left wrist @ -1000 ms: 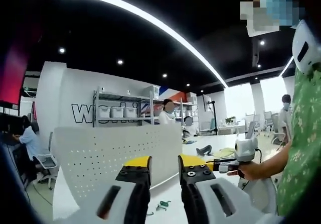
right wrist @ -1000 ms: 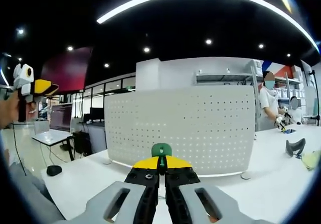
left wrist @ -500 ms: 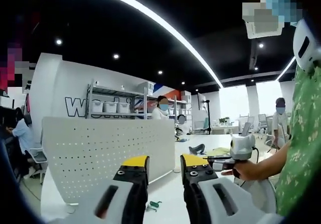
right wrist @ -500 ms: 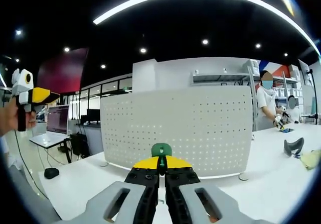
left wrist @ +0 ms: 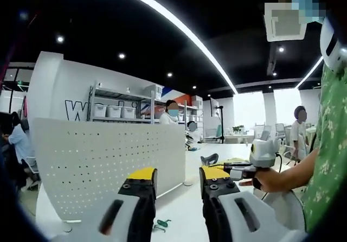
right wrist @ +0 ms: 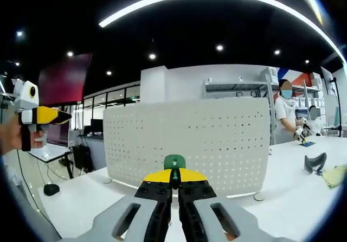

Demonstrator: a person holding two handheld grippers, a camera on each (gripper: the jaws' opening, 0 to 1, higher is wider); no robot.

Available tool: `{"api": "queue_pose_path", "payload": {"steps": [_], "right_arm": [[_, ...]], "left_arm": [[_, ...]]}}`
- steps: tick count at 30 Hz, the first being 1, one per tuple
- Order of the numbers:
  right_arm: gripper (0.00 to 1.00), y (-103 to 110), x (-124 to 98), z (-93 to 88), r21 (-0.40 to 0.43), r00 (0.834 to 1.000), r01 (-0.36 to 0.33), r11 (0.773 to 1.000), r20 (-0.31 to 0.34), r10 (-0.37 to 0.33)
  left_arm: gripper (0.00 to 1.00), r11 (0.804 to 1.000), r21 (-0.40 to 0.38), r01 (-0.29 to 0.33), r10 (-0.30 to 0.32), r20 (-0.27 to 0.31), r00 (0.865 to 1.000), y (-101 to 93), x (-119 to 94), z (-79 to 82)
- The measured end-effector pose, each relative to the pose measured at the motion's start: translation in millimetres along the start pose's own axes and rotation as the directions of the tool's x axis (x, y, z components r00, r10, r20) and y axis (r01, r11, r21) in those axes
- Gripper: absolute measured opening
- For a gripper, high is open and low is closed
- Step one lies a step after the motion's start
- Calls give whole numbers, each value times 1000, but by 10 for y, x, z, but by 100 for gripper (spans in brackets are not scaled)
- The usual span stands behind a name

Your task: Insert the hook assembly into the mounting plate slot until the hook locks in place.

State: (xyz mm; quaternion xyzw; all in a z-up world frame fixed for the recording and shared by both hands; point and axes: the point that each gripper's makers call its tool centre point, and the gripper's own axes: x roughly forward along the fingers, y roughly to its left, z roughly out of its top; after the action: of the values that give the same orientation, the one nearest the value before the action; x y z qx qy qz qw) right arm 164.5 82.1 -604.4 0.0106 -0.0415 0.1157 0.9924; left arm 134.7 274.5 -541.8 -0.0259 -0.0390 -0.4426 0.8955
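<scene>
The mounting plate is a white perforated panel standing upright on the white table; it also fills the left half of the left gripper view as the plate. My right gripper is shut on the green hook assembly, whose rounded head pokes up above the yellow tips, a short way in front of the plate. My left gripper is open with nothing between its fingers. A small green hook part lies on the table below it. The right gripper appears at the right of the left gripper view, held by a hand.
The white table runs right, with a dark object and a yellow item on it. Shelving, desks and several people stand behind. A person in a green sleeve is close at right. The left gripper shows at far left.
Both views have drifted slightly; the plate sits a little further left in each. The right gripper stays shut on the hook and the left stays open.
</scene>
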Motion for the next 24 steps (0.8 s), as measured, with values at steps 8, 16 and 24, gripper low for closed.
{"api": "queue_pose_path", "payload": {"steps": [8,16,24], "right_arm": [[1,-187,69,167,-16,999,30,999,21,-29],[1,-378,190,352,-29,998,61,998,35,-60],[1,-537,352,589,-46,994,87,995,71,-84]], "left_arm": [[41,999,0,-44,44,-32,998,113,217,-121],[43,997,-19,-79,78,-64,995,179,364,-187],[45,995,-27,-93,89,-135,987,184,523,-301]]}}
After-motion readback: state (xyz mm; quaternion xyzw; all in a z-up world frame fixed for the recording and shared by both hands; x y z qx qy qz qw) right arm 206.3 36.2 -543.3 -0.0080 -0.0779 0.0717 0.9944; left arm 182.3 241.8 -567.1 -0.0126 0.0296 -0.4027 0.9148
